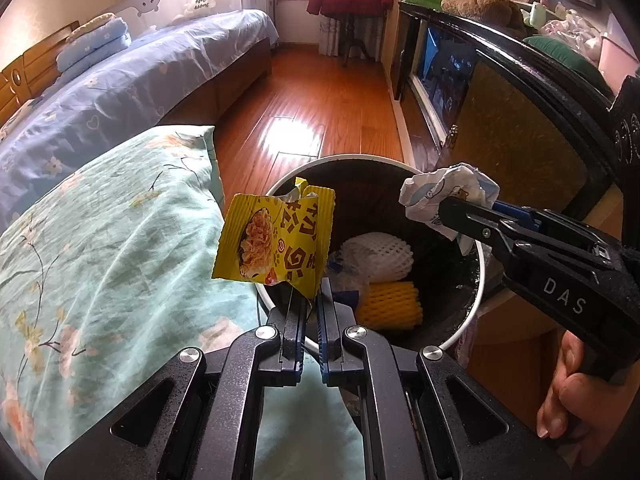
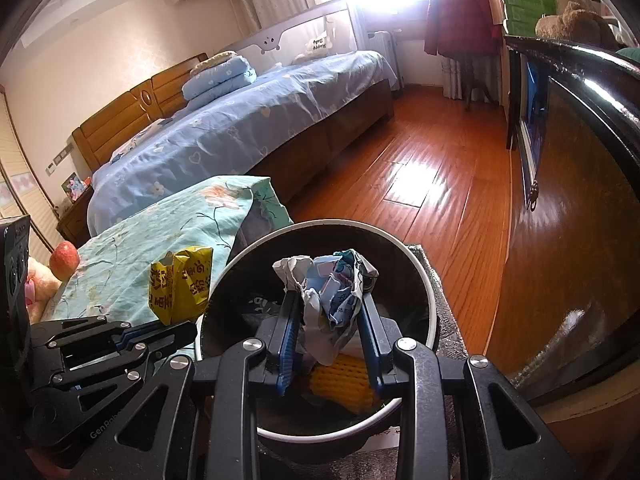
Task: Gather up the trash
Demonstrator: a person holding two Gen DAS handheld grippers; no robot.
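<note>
On the left, a teal flowered quilt [image 1: 100, 240] is lying beside the white-rimmed bin [image 1: 478, 300], with an apple [image 2: 64, 260] resting further along it. Just over the bin's left rim, a yellow snack wrapper [image 1: 276, 240] is being held upright by the left gripper [image 1: 311, 300], whose jaws are closed tight on the wrapper's lower corner. Only that corner is being pinched, so most of the wrapper is hanging out over the quilt rather than over the opening.

Inside the bin, white foam netting [image 1: 378, 256] and a yellow foam sleeve [image 1: 390, 306] are already lying on the dark liner.

To the right, a crumpled ball of printed paper [image 2: 332, 304] is being squeezed between the pads of the right gripper [image 2: 330, 320], its jaws partly closed around it, well inside the bin's rim in the right wrist view. A hand [image 1: 568, 392] is seen wrapped around that gripper's handle.

The likeliest slip seems to be with the wrapper: if it were released where it is now, it could be caught by the rim or be tipped outward onto the quilt, being light and flat. The paper ball looks better placed, though it could be snagged on a pad when the jaws are opened. The two grippers are being held near each other, so a knock between them is also possible.
</note>
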